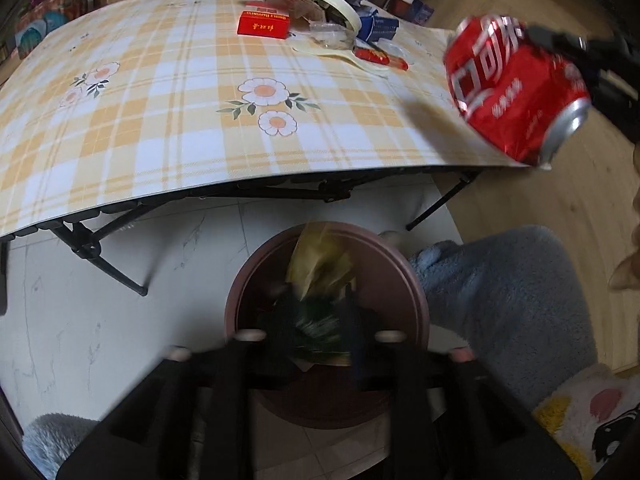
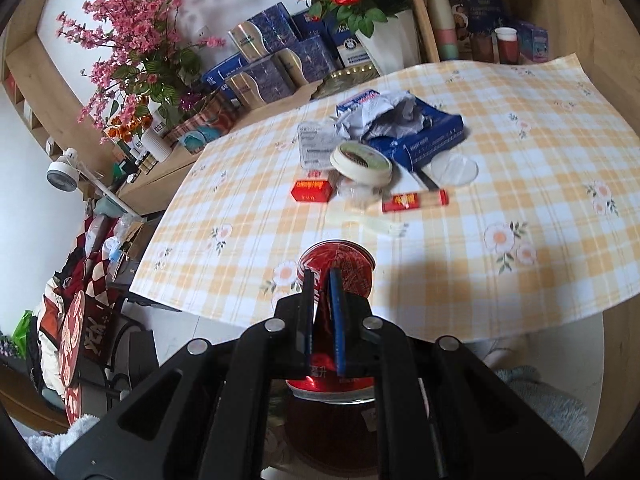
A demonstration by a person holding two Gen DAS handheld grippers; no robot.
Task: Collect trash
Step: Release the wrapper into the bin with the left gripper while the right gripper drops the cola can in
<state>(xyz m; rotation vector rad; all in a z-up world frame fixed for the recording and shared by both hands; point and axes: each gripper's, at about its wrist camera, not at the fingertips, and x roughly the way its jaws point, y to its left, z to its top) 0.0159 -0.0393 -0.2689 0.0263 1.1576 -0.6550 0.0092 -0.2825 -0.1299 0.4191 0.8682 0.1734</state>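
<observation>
My left gripper [image 1: 318,304] points down into a brown round bin [image 1: 404,280] on the white floor. Its fingers stand apart, blurred, with a yellow and green wrapper [image 1: 320,268] loose between and beyond them over the bin's mouth. A dented red cola can [image 1: 516,92] hangs in the air at the table's right corner, with my right gripper [image 2: 322,276] shut on its wall. In the right wrist view the can [image 2: 344,264] fills the space past the fingertips, tilted, one finger inside its open end.
A folding table with a yellow plaid flowered cloth [image 1: 160,120] holds more trash at its far side: a red box [image 2: 312,191], a tape roll [image 2: 362,162], a torn blue carton [image 2: 424,132], a red stick wrapper [image 2: 414,201]. A fleecy grey-blue leg [image 1: 500,300] stands right of the bin.
</observation>
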